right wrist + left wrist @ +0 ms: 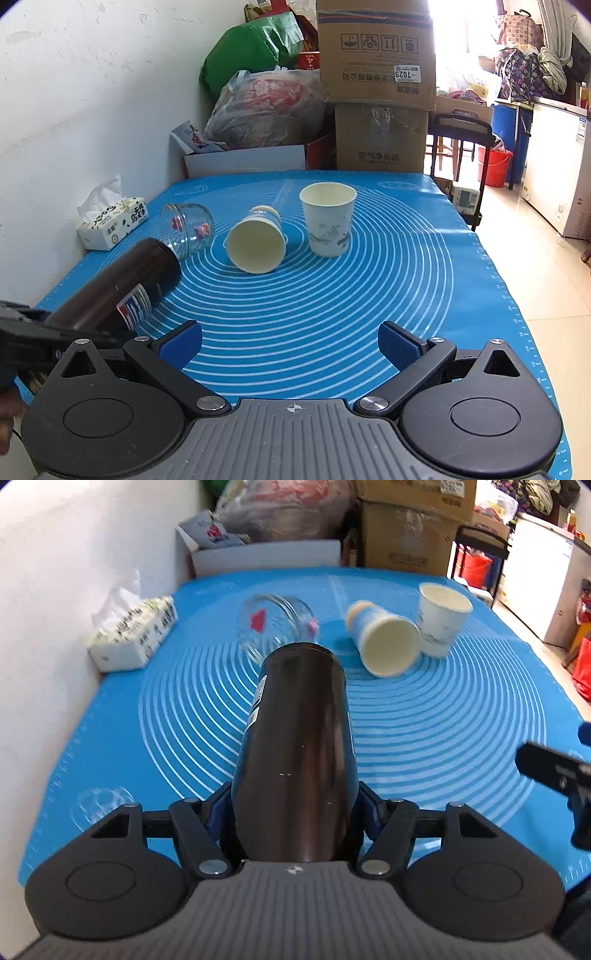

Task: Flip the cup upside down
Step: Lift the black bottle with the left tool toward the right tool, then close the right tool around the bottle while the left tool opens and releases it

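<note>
My left gripper (pixel 293 808) is shut on a dark brown cup (pixel 299 746), a tall cylinder held tilted, far end pointing away over the blue mat (pixel 443 738). The cup also shows in the right wrist view (pixel 122 284), held at the left by the left gripper (pixel 55 338). My right gripper (pixel 290 345) is open and empty above the mat's near part (pixel 314 314); part of it shows at the right edge of the left wrist view (pixel 554 771).
A paper cup (pixel 328 221) stands upright; another (pixel 256 240) lies on its side next to it. A glass jar (pixel 186 229) lies on its side. A tissue box (pixel 110 221) sits by the white wall. Cardboard boxes (pixel 376 92) and bags stand behind the table.
</note>
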A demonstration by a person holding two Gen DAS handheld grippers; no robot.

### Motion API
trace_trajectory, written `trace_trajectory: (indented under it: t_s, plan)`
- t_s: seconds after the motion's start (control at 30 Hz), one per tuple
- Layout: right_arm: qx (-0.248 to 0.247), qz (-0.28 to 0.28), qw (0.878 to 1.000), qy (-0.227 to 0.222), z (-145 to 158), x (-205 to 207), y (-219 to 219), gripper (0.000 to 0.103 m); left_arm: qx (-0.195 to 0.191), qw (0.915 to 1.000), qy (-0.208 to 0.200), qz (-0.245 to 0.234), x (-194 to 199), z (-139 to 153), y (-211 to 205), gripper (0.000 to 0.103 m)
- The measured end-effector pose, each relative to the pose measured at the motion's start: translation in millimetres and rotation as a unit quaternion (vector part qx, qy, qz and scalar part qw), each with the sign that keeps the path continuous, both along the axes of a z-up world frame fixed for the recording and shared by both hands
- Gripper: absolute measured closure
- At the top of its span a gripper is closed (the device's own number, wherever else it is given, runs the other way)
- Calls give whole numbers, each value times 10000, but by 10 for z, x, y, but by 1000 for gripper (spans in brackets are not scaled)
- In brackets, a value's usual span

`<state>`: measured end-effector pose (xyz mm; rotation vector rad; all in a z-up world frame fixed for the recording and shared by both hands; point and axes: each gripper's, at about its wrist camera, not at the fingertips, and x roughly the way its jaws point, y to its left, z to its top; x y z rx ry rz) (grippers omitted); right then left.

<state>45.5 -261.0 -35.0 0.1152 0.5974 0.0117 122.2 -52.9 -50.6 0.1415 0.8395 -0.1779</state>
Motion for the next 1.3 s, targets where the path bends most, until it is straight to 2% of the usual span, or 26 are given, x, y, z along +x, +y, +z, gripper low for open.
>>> trace_trajectory:
  t_s: [0.2,0.3,0.5,0.57,0.6,0.83,1.13,1.3]
  plan:
    - [-24,-25,10000,72,-38,-44,-24,0,130,9999,39,-21,-29,-118,-55,34]
    - [-25,-22,9999,133,-62,-41,-26,0,193,9995,252,-67,6,-170,-61,34]
    - [-23,26,9998,218,-108,-36,10,0,181,9995,231,-120,-19,-167,-24,34]
    - [-37,46,9997,233,-114,-36,29,0,268,9994,182,-138,-31,-147,-39,29]
    - [-40,54,9997,235,-115,-36,35,0,284,9993,185,-157,-27,-141,-45,21]
    - [-37,72,9997,244,-110,-37,49,0,152,9995,240,-115,-17,-107,5,20]
    - [-15,112,9998,151,2,-63,110,0,-168,9997,-145,-75,-171,251,115,19]
    - [-34,215,9998,20,143,-68,229,0,-222,9984,-509,77,-247,522,290,10]
